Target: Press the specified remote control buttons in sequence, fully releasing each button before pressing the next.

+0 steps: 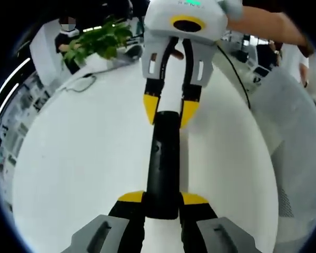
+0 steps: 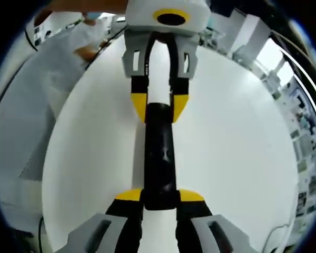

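Your left gripper clamps remote control's near end; right gripper clamps its far end. Remote braced above white table; no jaw free to press.

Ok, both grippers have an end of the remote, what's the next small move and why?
Probably let the right gripper release its end and come over the buttons, since both it and the left gripper are clamped on the black remote above the white table, so neither is free to press.
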{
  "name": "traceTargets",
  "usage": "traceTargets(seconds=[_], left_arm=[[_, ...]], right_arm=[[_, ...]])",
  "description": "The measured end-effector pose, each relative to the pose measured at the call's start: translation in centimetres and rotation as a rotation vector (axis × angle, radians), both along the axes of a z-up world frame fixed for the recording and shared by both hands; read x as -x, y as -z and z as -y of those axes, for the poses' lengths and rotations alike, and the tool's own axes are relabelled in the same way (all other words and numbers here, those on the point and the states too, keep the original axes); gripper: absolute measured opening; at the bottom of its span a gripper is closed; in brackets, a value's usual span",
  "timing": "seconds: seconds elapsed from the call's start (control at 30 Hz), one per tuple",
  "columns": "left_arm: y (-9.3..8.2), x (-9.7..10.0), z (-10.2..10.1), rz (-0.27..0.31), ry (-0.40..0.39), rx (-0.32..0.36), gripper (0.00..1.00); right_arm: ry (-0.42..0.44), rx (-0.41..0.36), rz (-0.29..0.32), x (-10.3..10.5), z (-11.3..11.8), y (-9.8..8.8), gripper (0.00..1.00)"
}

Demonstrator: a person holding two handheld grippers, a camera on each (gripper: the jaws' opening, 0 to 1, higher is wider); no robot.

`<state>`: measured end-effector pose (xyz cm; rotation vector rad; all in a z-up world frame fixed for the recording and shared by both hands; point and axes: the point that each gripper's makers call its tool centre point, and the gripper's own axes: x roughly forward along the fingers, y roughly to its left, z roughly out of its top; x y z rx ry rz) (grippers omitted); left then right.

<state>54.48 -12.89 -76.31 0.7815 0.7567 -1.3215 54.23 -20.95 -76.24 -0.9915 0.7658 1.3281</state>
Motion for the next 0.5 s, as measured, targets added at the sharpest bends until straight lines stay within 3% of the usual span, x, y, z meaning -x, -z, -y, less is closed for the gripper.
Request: traceTargets(seconds=[0.5], left_arm=[[0.4,-5.1,0.0,0.030,-0.003,-0.025,0.23]], right_arm=[[0.007,0.002,0.032,-5.2,0.1,0.6,0.20]])
